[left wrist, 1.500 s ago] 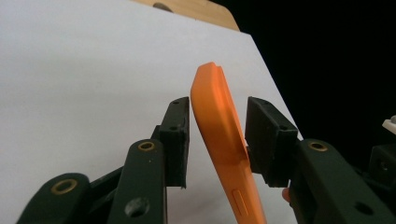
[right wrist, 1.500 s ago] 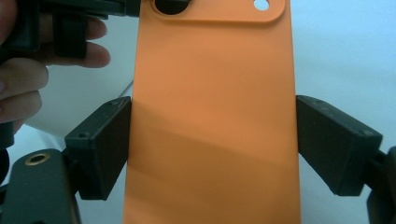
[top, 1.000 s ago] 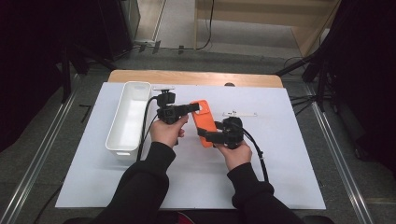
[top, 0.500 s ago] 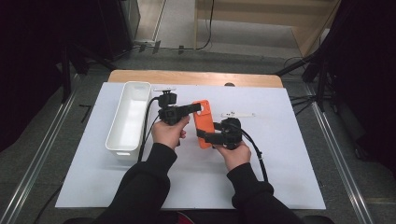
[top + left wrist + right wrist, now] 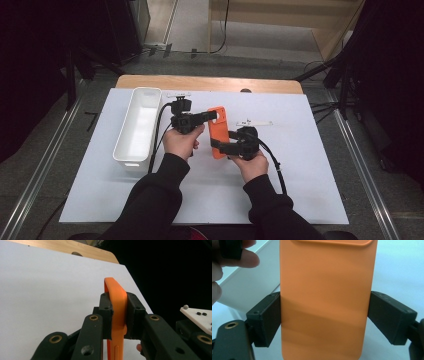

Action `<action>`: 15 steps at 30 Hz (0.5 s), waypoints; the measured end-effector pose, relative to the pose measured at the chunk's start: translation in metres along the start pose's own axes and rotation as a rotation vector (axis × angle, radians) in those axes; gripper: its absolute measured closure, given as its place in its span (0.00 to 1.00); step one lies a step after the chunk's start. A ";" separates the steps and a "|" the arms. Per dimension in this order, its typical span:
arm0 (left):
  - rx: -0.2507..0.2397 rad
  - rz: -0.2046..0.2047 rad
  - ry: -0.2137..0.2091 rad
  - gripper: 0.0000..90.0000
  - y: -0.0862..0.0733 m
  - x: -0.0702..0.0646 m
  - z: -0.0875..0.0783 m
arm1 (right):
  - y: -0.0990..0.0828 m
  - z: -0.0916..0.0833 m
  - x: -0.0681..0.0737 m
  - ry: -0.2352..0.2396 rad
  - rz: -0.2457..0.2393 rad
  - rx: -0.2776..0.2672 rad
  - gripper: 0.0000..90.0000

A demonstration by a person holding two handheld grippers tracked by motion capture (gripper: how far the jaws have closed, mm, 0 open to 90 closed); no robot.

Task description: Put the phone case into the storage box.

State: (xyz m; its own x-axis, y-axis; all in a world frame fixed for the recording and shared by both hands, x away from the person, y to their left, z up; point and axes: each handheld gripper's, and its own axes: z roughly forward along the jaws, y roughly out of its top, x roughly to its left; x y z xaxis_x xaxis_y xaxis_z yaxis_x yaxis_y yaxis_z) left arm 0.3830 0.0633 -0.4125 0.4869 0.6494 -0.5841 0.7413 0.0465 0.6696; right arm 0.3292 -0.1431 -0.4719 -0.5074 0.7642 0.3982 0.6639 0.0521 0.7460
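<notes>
An orange phone case [image 5: 218, 132] is held above the white mat between both grippers. My left gripper [image 5: 212, 116] comes in from the left and is shut on the case's upper part, its pads [image 5: 106, 312] clamping the thin case [image 5: 117, 300] front and back. My right gripper [image 5: 217, 146] is shut on the lower part of the case, one pad [image 5: 265, 320] on each long side of the case [image 5: 325, 297]. Both hands sit close together at the middle of the mat.
A long white bin [image 5: 131, 161] stands left of the hands, with nothing visible inside. The white mat [image 5: 300, 165] covers a wooden table [image 5: 210, 82]. Two small white strips [image 5: 255, 122] [image 5: 179, 94] lie on the mat. Black stands and cables ring the table.
</notes>
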 end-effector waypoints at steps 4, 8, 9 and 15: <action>0.002 0.006 0.004 0.86 0.000 -0.001 0.000 | 0.000 0.001 -0.001 0.000 0.000 0.008 0.15; 0.002 0.013 0.006 0.86 0.001 -0.002 0.000 | 0.001 0.001 -0.001 0.009 0.007 0.009 0.15; 0.005 0.020 0.007 0.86 0.001 -0.002 0.000 | 0.001 0.002 -0.001 0.018 0.013 0.012 0.15; 0.011 0.053 0.020 0.86 0.002 -0.007 0.000 | 0.002 0.003 -0.001 0.028 0.029 0.021 0.15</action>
State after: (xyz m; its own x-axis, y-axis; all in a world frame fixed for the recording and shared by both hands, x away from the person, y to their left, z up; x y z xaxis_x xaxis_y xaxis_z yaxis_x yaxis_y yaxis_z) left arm 0.3812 0.0589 -0.4073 0.5164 0.6661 -0.5382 0.7196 0.0032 0.6944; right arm 0.3322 -0.1417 -0.4723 -0.5032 0.7471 0.4343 0.6894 0.0439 0.7231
